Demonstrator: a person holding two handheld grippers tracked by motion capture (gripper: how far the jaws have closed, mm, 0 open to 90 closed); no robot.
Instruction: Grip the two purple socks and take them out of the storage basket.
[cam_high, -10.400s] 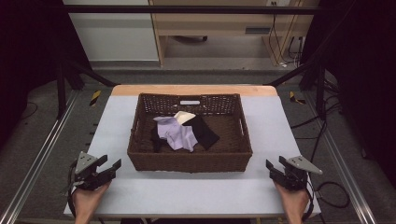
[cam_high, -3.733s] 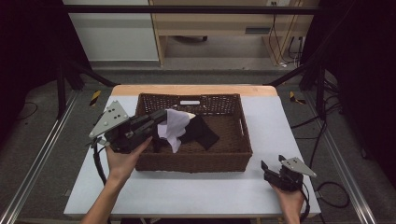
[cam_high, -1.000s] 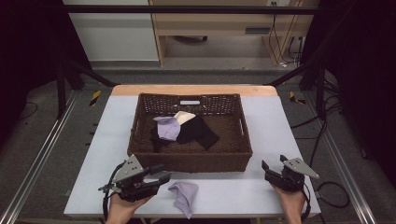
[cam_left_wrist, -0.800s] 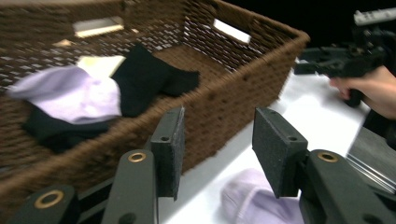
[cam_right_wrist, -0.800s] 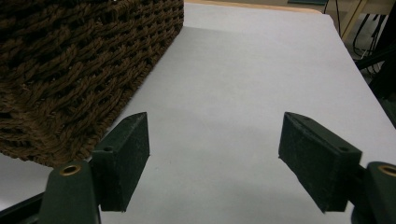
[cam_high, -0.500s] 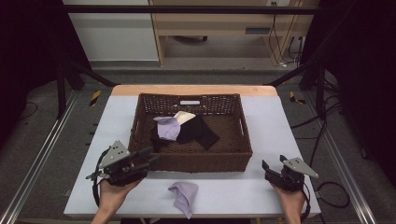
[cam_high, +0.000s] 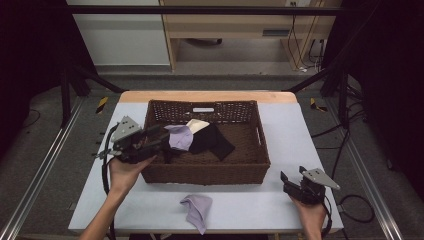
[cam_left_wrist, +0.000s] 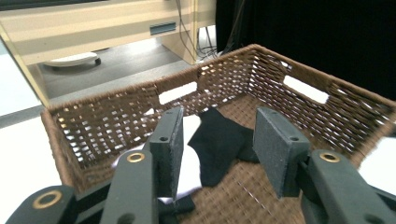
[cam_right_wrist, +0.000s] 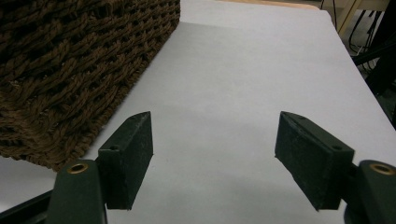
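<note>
A brown wicker basket (cam_high: 250, 167) stands mid-table with a lilac cloth (cam_high: 179, 137), a cream cloth (cam_high: 198, 124) and a black cloth (cam_high: 214, 141) inside. My left gripper (cam_high: 161, 140) hovers over the basket's left rim, open and empty. In the left gripper view its jaws (cam_left_wrist: 217, 135) frame the black cloth (cam_left_wrist: 219, 144) and a pale cloth (cam_left_wrist: 189, 161) below. A second lilac cloth (cam_high: 196, 211) lies on the table in front of the basket. My right gripper (cam_high: 292, 176) rests at the front right, open; its jaws (cam_right_wrist: 215, 140) have just been closing with nothing between them.
The white table (cam_high: 295, 135) has bare room to the right of the basket. The basket's near right corner (cam_right_wrist: 70, 70) stands close to the right gripper's left. Black frame rails and cables run along both sides of the table.
My left gripper has risen from the table's front left and moved to the basket's left rim. The lilac cloth stays on the table. The right hand has not moved.
</note>
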